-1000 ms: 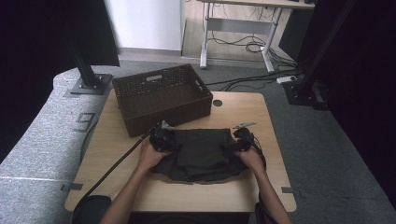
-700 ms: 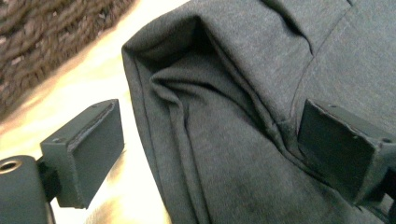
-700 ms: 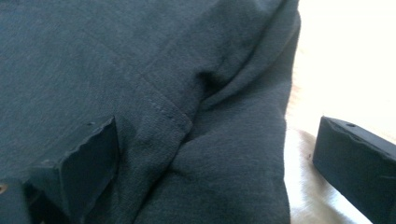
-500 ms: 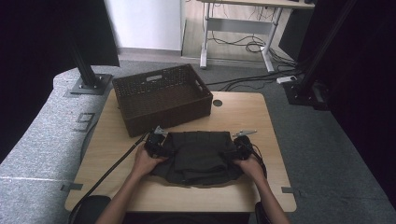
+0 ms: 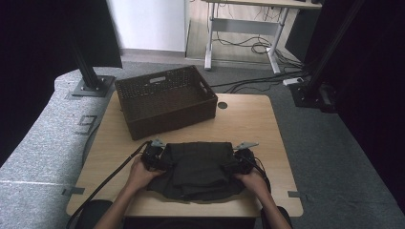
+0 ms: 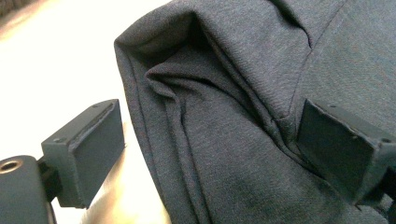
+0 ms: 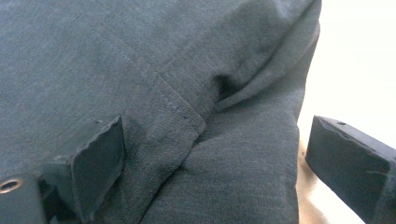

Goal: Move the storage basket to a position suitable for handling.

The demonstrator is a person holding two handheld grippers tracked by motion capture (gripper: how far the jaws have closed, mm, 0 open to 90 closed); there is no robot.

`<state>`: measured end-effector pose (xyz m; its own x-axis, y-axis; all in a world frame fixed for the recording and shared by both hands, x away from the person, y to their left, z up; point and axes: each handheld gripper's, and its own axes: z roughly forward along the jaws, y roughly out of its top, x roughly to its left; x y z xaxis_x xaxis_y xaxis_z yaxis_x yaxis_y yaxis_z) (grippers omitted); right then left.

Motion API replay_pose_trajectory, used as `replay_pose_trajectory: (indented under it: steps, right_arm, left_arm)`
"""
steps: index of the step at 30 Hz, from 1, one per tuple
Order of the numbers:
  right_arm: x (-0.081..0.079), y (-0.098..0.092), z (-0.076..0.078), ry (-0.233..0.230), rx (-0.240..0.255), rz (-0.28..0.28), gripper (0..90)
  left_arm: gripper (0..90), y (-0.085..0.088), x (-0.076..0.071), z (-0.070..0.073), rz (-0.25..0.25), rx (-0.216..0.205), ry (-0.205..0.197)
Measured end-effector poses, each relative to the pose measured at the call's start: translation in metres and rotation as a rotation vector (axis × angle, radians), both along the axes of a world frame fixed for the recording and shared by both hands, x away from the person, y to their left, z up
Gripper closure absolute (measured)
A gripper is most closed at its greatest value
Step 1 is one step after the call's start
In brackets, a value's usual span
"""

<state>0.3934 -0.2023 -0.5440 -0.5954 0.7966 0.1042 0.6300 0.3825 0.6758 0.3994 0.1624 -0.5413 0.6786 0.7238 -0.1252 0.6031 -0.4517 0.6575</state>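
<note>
Behind dark garment (image 5: 198, 167), wicker basket (image 5: 165, 100), interior bare

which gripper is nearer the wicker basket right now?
Left. The left gripper sits at the dark garment's left edge, just in front of the basket's near-left corner. The right gripper is at the garment's right edge, past the basket's right end and farther off.

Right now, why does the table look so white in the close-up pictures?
In the left gripper view the table is overexposed, washed nearly white beside the dark cloth; likewise in the right gripper view. The high view shows its true tan wood, evenly lit, slightly soft.
</note>
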Motion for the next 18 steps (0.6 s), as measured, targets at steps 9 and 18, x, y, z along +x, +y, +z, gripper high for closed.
replay_pose_trajectory:
  steps: [9, 18]
  right_arm:
    - [-0.026, 0.01, 0.0, 0.01, 0.003, 0.05, 4.3]
    - [-0.049, 0.014, -0.001, 0.016, 0.005, 0.081, 3.2]
  left_arm:
    - [7.7, 0.009, -0.025, 0.001, -0.008, 0.008, -0.007]
    - [9.0, 0.016, -0.059, 0.001, -0.023, 0.007, -0.008]
